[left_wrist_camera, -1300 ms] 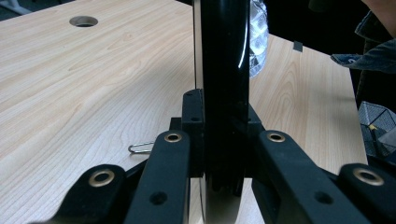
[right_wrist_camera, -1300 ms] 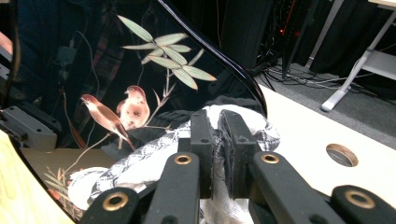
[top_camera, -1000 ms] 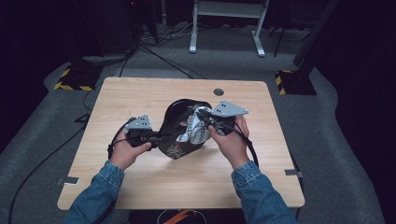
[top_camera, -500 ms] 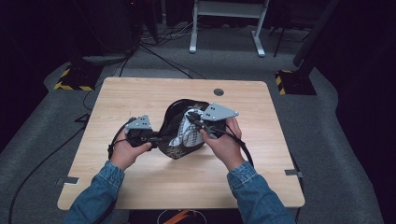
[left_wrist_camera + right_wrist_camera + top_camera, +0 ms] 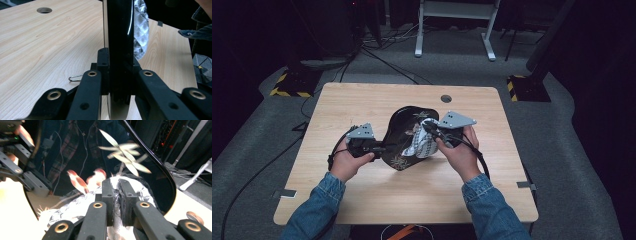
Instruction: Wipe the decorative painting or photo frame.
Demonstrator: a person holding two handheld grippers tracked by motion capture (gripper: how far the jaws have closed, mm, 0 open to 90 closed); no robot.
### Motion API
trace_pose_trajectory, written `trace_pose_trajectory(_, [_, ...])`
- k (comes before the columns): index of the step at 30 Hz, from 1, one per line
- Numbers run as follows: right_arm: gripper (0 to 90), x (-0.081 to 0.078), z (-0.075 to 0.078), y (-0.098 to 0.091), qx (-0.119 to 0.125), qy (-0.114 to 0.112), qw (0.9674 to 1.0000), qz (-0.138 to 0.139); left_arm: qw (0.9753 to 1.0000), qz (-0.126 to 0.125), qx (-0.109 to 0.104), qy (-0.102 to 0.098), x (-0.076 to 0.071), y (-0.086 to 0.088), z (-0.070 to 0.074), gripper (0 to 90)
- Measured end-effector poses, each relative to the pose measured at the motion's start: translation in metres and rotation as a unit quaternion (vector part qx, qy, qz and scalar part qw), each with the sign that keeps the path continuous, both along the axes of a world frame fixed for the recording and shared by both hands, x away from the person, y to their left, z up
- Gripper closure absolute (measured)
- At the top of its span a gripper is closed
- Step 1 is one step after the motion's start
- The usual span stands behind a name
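Tray (image 5: 404,137): black lacquer with a leaf pattern, standing tilted on its edge at the middle of the table (image 5: 362,100).
Long axis: runs away from the person.
Left gripper (image 5: 379,148): clamped on the tray's left rim.
Right gripper (image 5: 428,128): closed on a white patterned cloth (image 5: 422,144), pressed on the tray's inner face.
Nearer hand: the right, for wiping.
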State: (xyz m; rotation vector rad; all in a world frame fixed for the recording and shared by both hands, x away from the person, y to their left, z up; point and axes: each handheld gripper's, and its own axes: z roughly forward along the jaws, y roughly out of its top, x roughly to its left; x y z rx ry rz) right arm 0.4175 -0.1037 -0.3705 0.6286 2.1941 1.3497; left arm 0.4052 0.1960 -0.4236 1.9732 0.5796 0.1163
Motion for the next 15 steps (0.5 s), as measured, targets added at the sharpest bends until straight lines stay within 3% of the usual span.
trace_pose_trajectory(15, [84.7,0.01,-0.016,-0.023,-0.01,0.023,0.9991,-0.035,1.0,-0.001,-0.003,0.002,0.0,0.0,0.0,79.5])
